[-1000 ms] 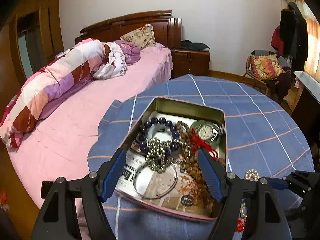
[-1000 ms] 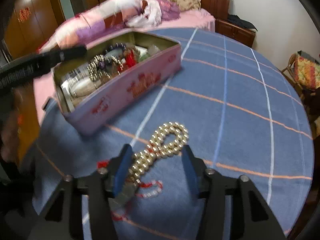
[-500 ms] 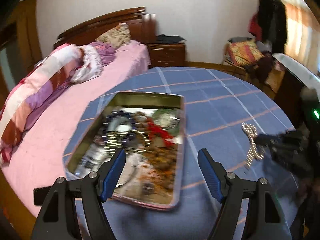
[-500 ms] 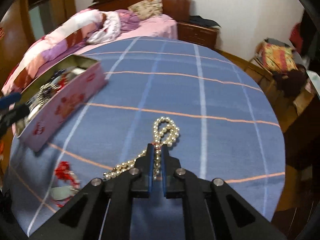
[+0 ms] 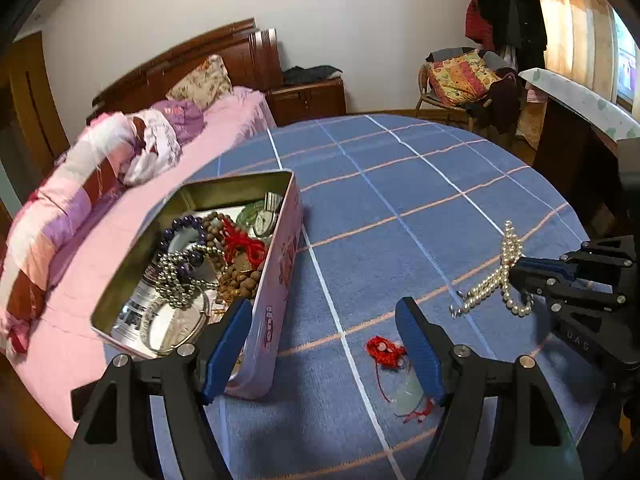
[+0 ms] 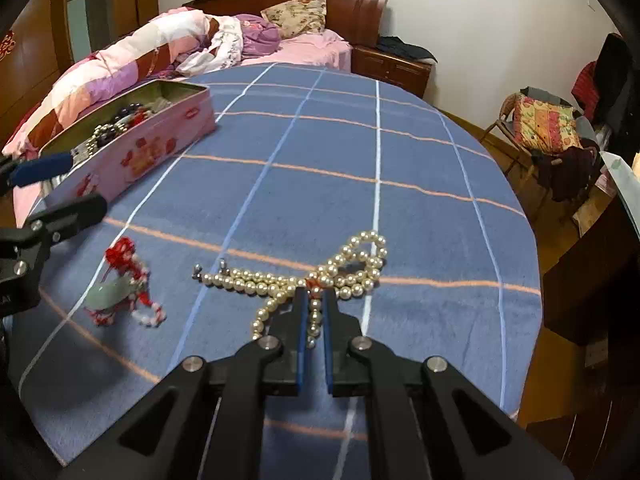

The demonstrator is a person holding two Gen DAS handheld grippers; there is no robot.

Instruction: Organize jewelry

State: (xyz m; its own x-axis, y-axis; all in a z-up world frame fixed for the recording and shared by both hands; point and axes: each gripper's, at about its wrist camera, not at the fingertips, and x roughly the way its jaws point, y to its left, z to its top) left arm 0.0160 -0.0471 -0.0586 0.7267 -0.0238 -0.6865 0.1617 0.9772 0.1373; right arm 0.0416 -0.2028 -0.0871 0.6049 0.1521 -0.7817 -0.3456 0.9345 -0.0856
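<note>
pearls [image 6: 320,276] pinched in right gripper [image 6: 314,300], left gripper [image 5: 324,320] spread wide.

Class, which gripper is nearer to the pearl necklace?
Right. The right gripper is shut on the pearl necklace; the left gripper, open, sits apart beside the tin.

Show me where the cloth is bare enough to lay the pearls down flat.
Far half of the tablecloth, beyond the pearl necklace and right of the pink tin, is bare. So is the strip between tin and pearls. Crowded: inside the tin, and near the red-cord pendant by the left gripper.
</note>
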